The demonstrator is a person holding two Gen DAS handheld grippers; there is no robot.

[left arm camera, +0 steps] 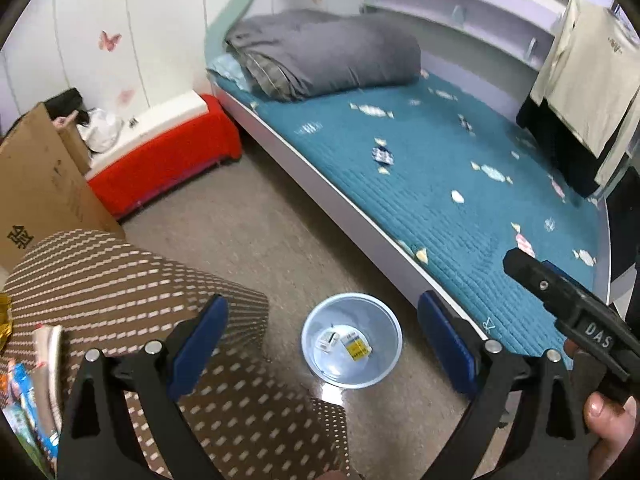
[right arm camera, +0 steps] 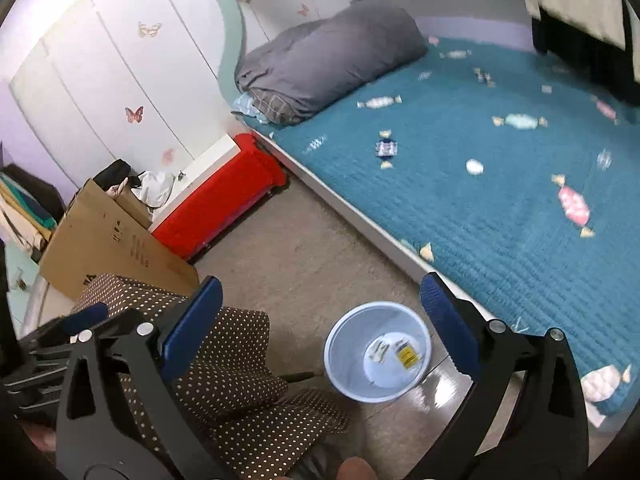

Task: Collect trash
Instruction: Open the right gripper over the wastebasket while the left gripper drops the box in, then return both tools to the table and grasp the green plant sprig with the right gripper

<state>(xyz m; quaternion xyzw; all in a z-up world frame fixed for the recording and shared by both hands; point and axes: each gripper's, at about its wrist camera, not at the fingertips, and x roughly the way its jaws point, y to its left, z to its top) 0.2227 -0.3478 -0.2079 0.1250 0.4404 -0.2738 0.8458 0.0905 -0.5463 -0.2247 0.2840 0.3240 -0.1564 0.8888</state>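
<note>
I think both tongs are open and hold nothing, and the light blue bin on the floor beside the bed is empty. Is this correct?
Not quite: the light blue bin is not empty. The right wrist view shows two small pieces of trash lying at its bottom. The rest holds: left tongs and right tongs are open, holding nothing, and the bin is on the floor beside the bed.

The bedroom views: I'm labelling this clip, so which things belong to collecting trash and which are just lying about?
Belongs to the job:
- blue trash bin on the floor, scraps already inside
- left gripper and right gripper, both open, empty

Just lying about:
- grey duvet
- cardboard box
- red bench
- dotted cloth
</note>
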